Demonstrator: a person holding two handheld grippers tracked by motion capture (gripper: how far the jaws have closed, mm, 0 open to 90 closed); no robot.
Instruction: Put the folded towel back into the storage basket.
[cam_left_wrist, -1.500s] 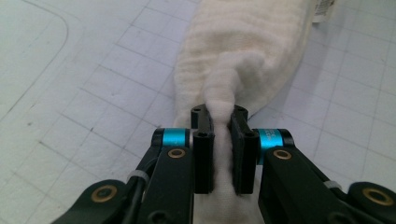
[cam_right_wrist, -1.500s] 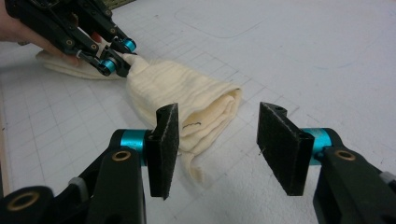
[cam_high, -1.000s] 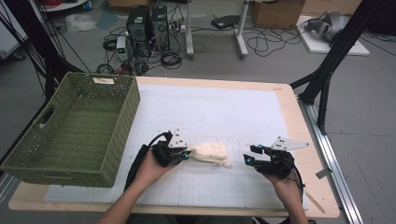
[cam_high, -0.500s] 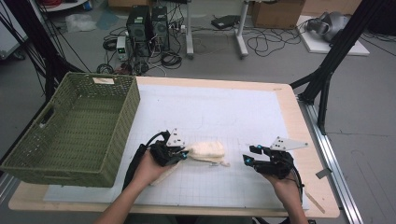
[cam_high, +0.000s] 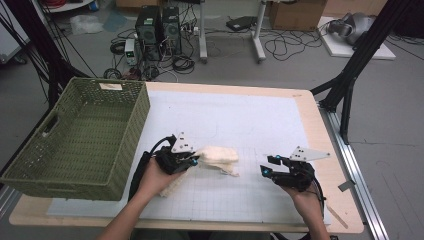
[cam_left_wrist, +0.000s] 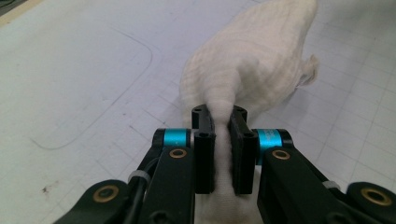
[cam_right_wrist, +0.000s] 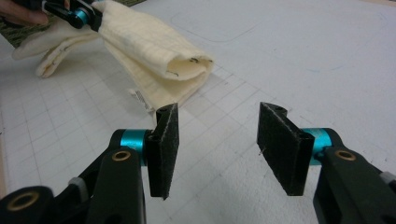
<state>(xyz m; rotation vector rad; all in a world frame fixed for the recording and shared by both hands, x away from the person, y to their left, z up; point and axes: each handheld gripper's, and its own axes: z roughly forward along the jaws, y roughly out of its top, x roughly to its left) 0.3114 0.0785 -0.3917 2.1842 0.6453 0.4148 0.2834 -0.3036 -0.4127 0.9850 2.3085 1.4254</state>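
Cream-coloured cloth (cam_high: 217, 156), folded into a soft roll, lies at the centre of the high view on the gridded mat (cam_high: 240, 120), its left end pinched tight between the jaws of the left gripper (cam_left_wrist: 223, 140). The right gripper (cam_right_wrist: 217, 140) is held at lower right, jaws standing apart with nothing between them, just short of the roll's open end. For a clean lift toward the green basket (cam_high: 75, 135) at left, the pinch should be kept firm and the hanging lower flap gathered, perhaps by the free gripper, so that nothing drags. Compared with the earlier frames, little is changed: the cloth and both grippers are found in nearly the same places.
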